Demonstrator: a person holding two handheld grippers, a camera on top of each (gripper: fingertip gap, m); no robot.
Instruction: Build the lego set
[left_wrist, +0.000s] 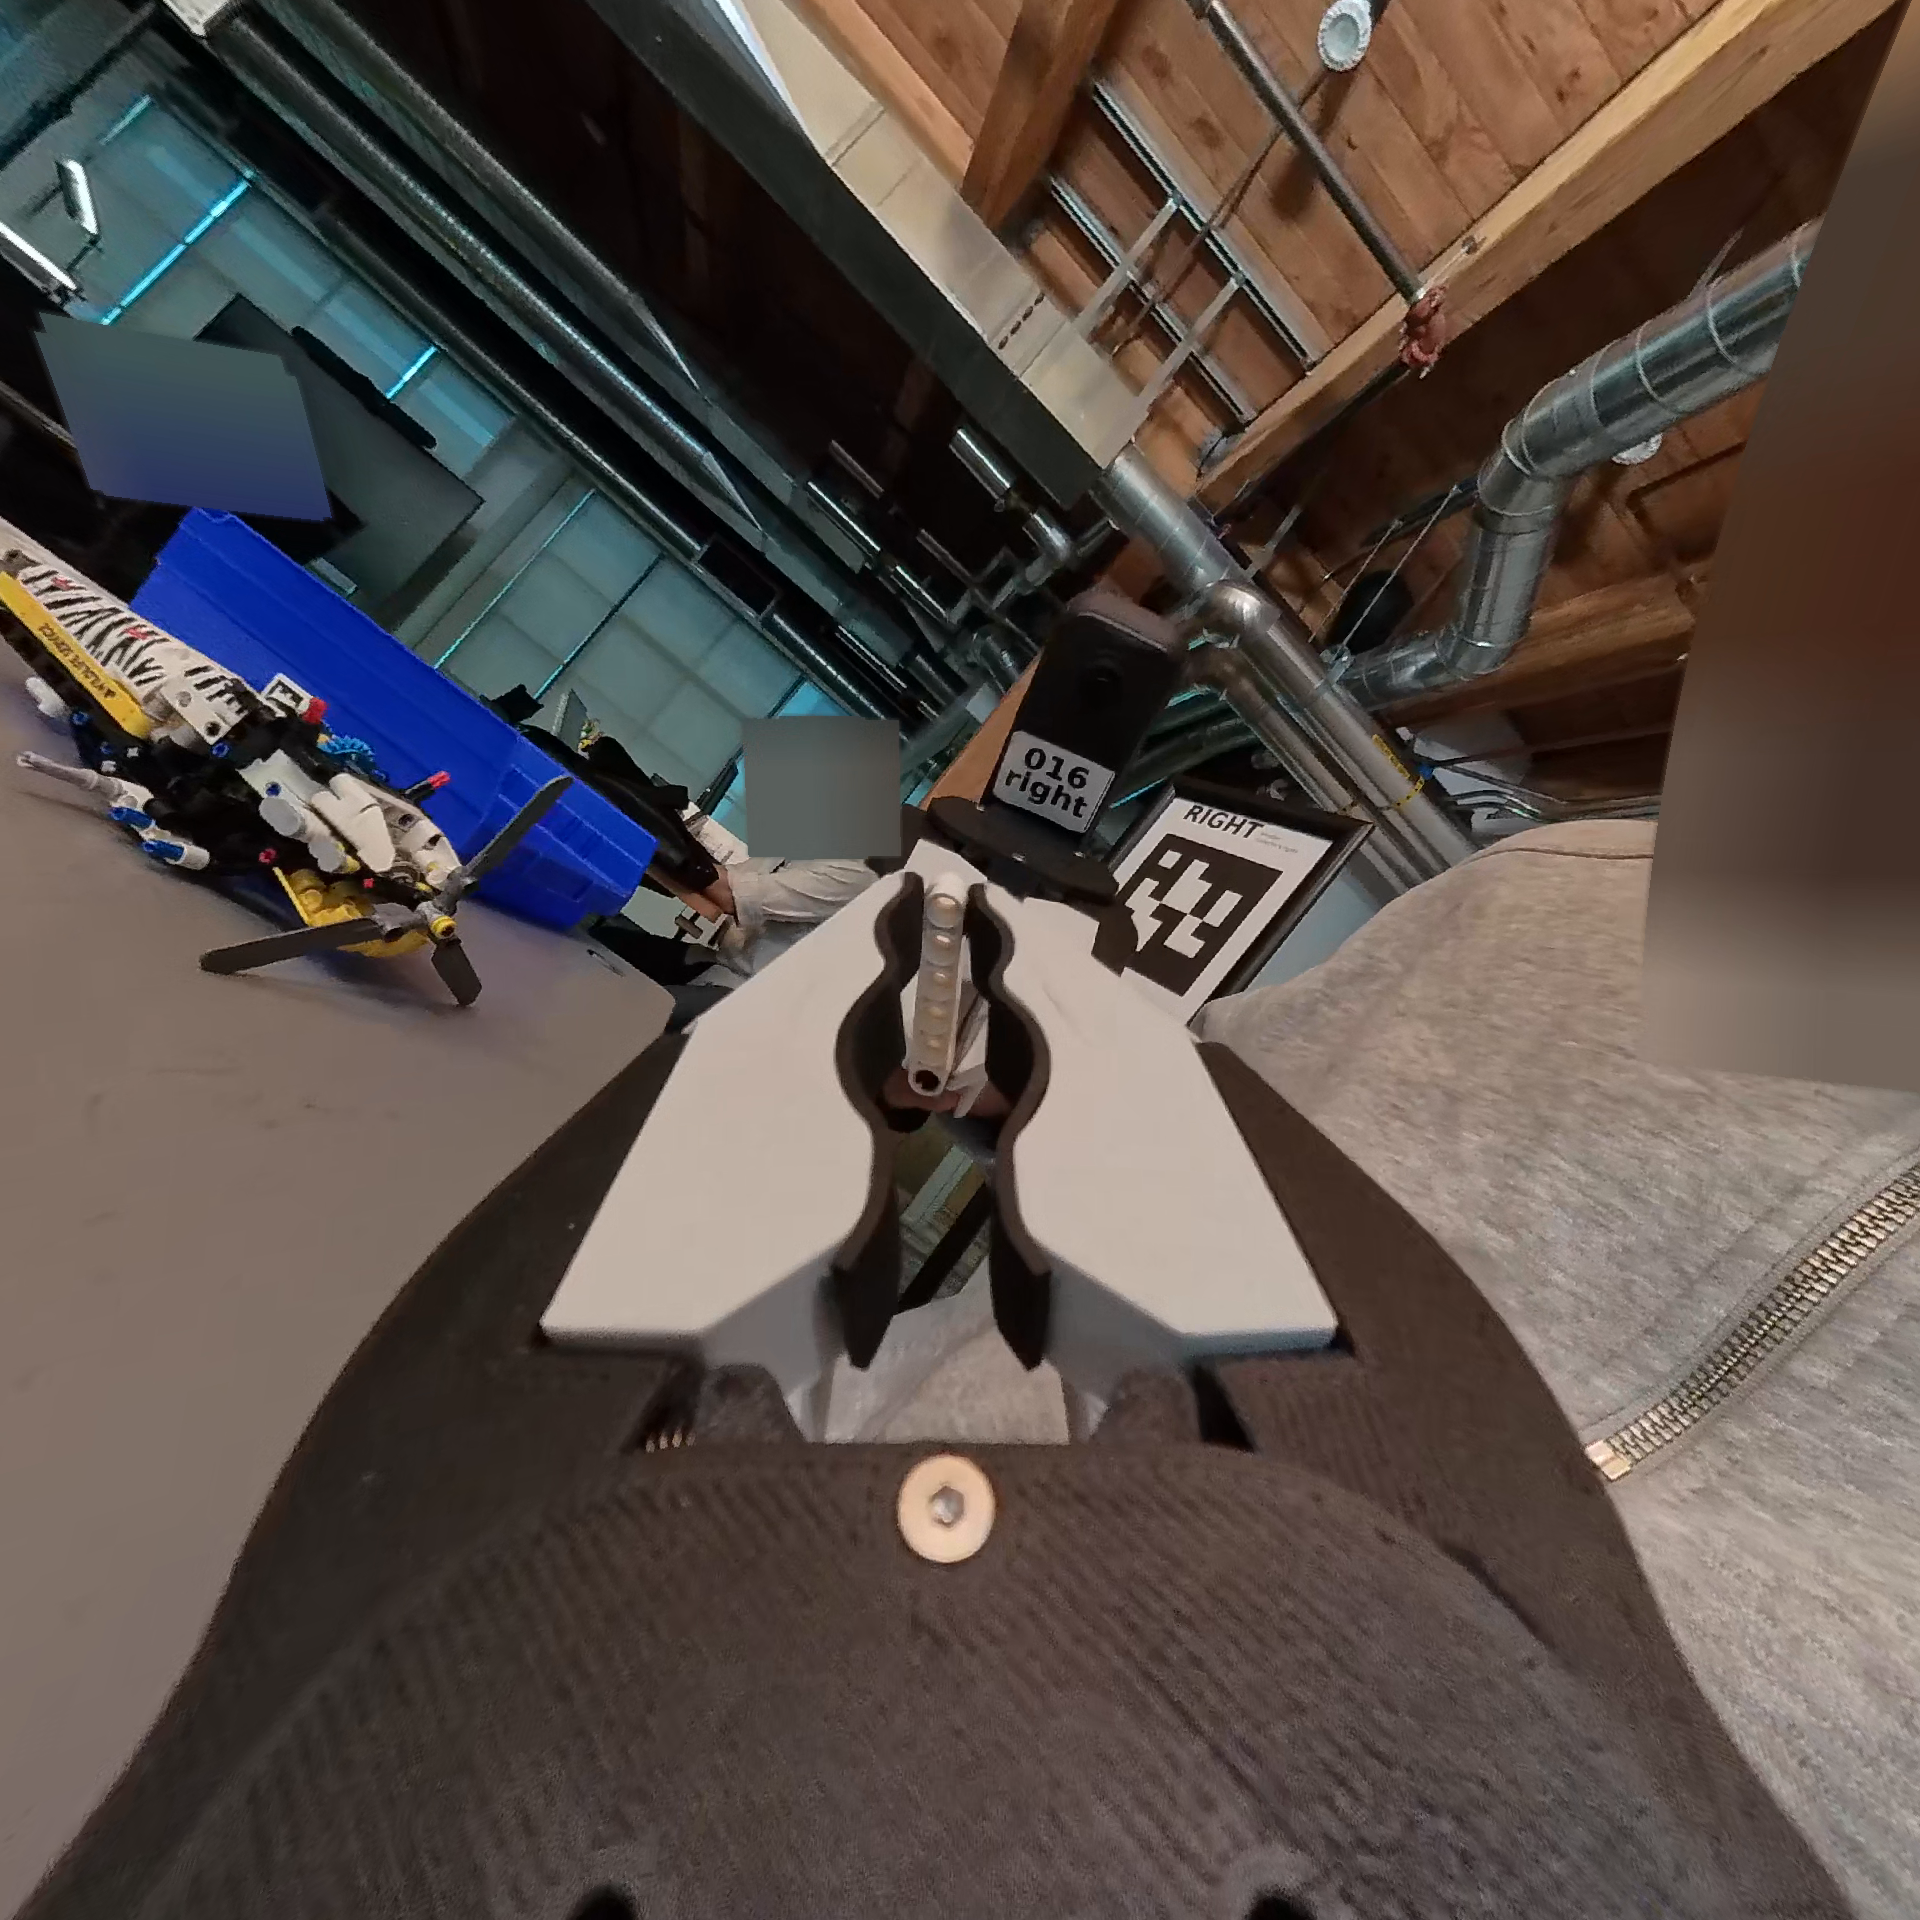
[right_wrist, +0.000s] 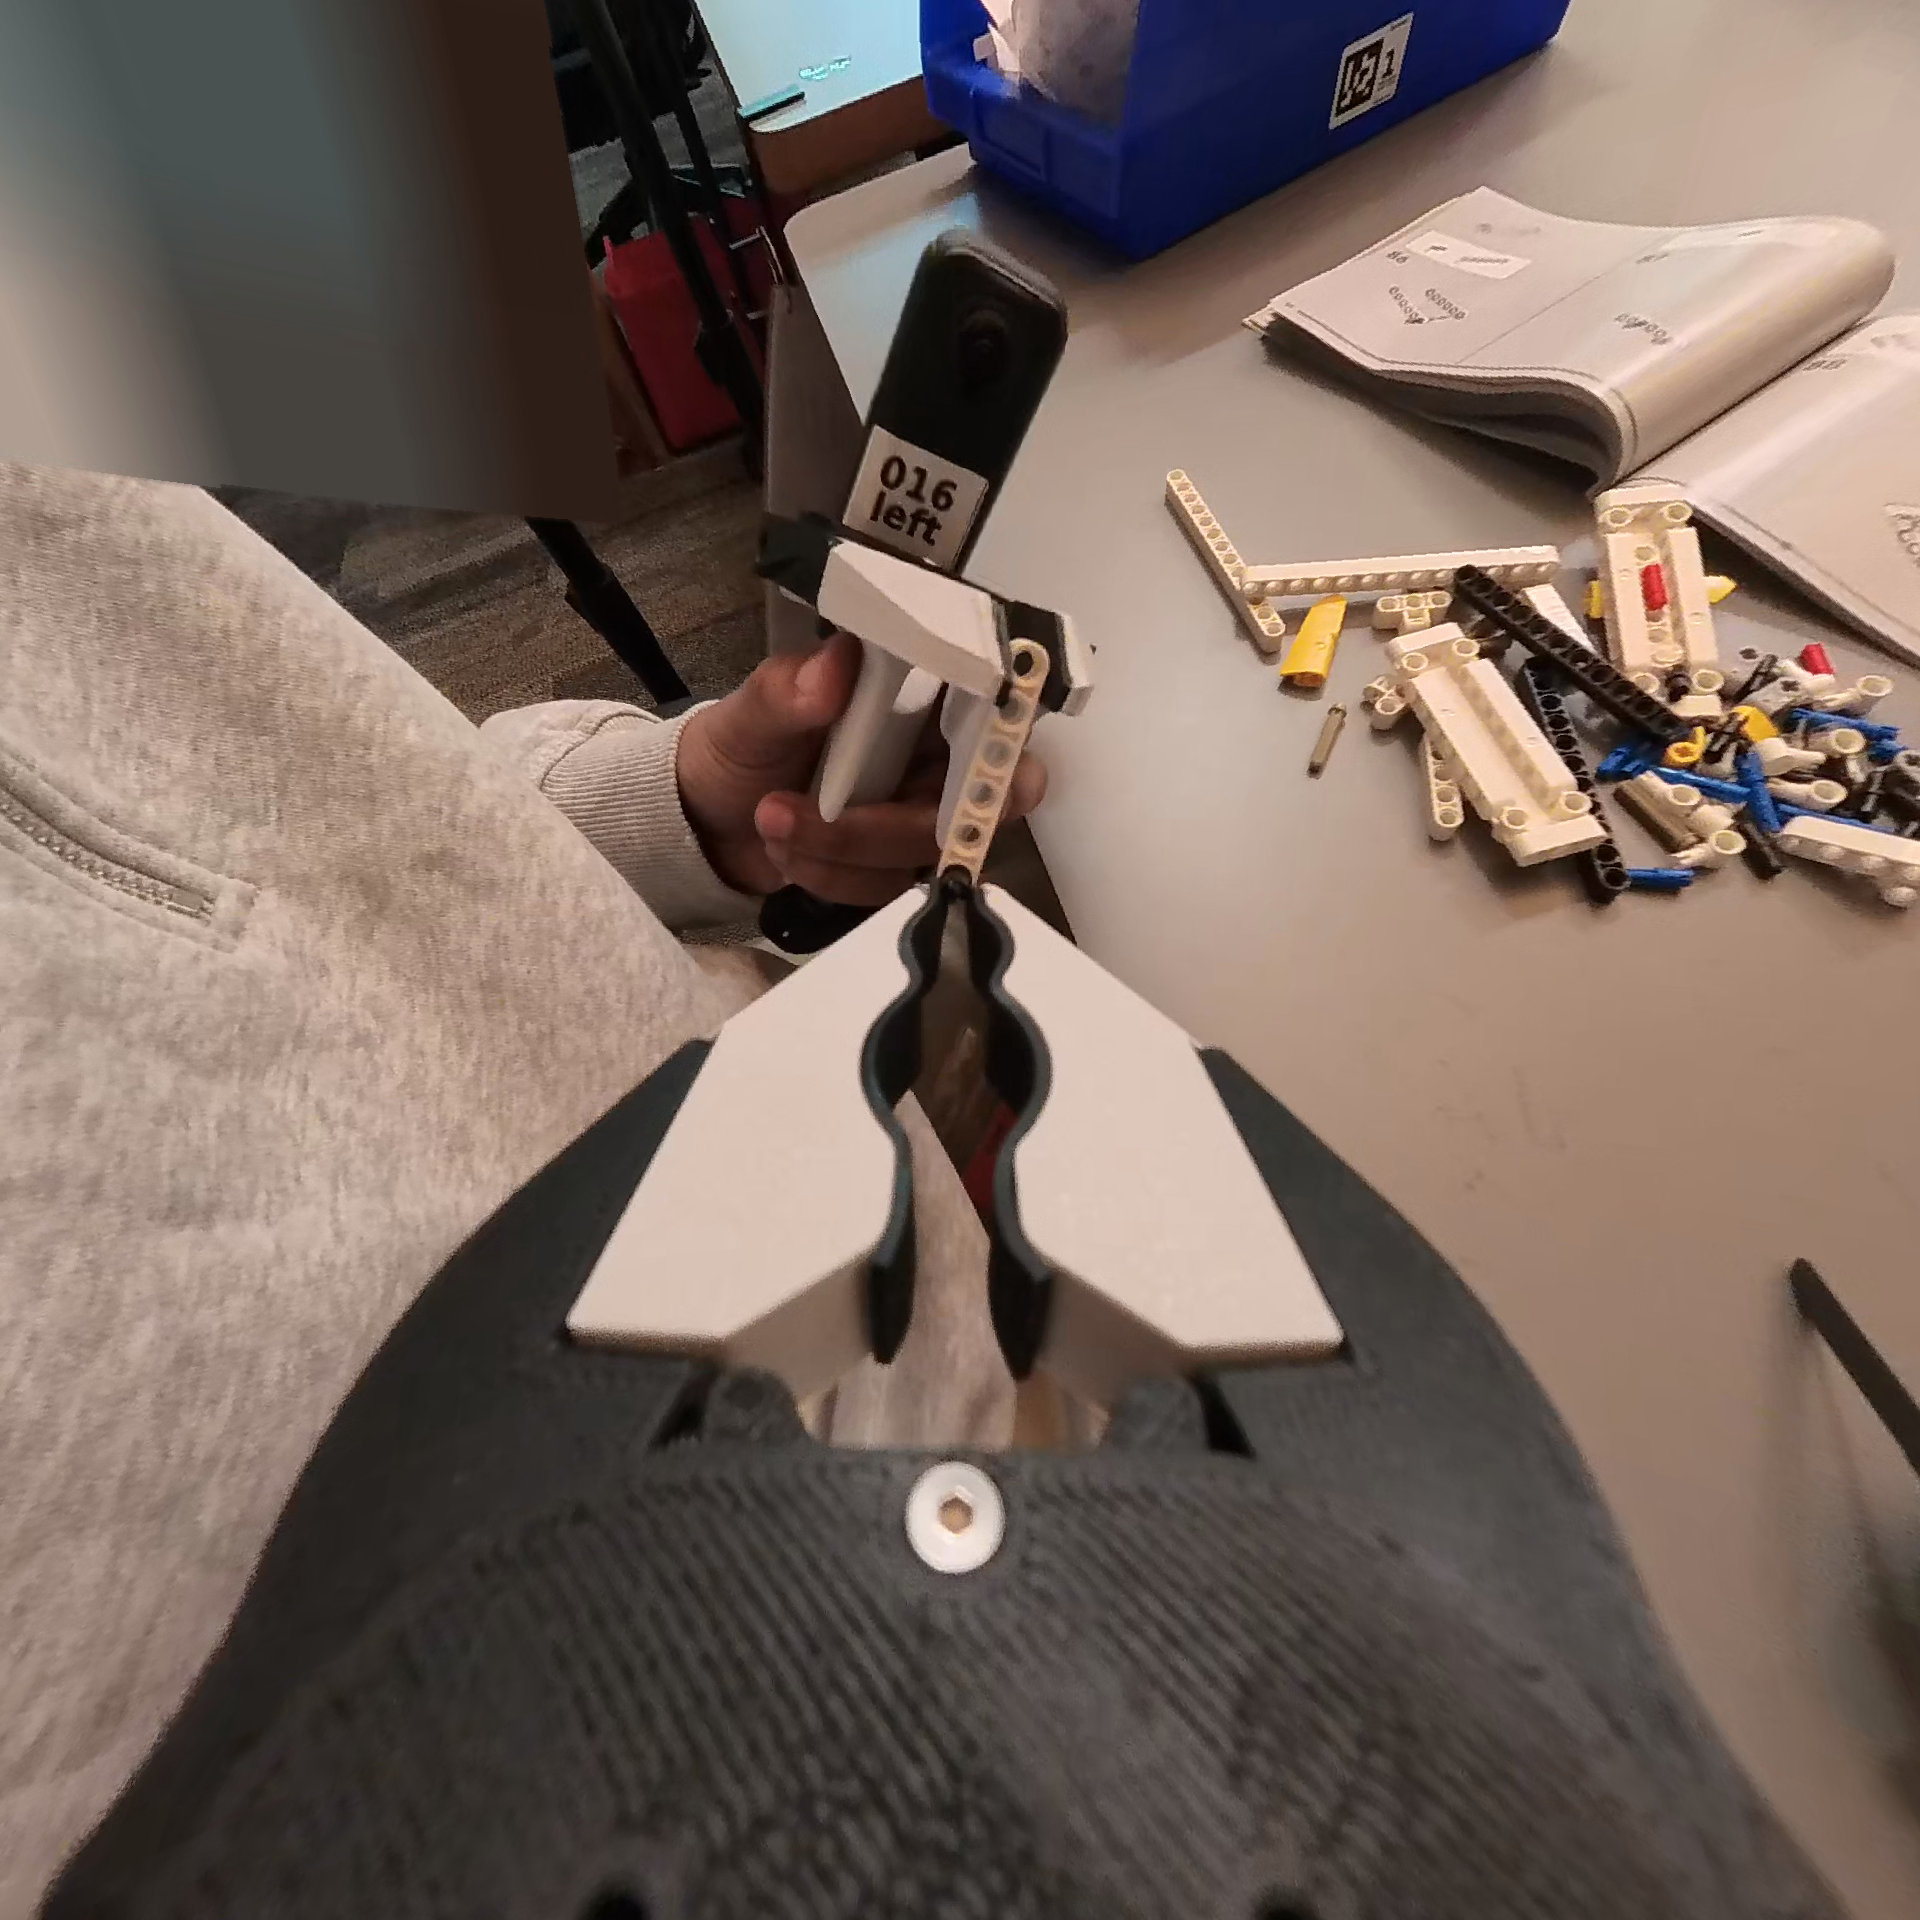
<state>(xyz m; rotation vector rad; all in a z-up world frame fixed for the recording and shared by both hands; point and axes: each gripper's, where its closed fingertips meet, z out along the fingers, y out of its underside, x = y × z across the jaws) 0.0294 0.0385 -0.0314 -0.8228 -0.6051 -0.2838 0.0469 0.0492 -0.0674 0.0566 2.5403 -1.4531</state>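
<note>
My left gripper (left_wrist: 943, 894) is shut on a white holed lego beam (left_wrist: 935, 987) that lies along its jaws. In the right wrist view the left gripper (right_wrist: 1013, 649) grips the beam's upper end, and the beam (right_wrist: 987, 769) hangs down toward my right gripper (right_wrist: 953, 902). The right gripper is shut on a small black piece (right_wrist: 955, 884) at the beam's lower end. A partly built lego plane (left_wrist: 312, 821) with propellers sits on the grey table (left_wrist: 260, 1143) to the left. Only the right gripper's body (left_wrist: 1091, 707) shows in the left wrist view.
A pile of loose white, black, blue and yellow pieces (right_wrist: 1558, 707) lies on the table (right_wrist: 1247, 1039), beside open instruction booklets (right_wrist: 1610, 312). A blue bin (right_wrist: 1195, 114) stands behind them. A black strip (right_wrist: 1860, 1361) lies at the right. The person's grey hoodie (right_wrist: 260, 935) is close. Only a small space, under 4 cm, lies between the two pairs of fingers. From the right gripper's tips to the partly built lego plane (left_wrist: 312, 821) is close to 20 cm.
</note>
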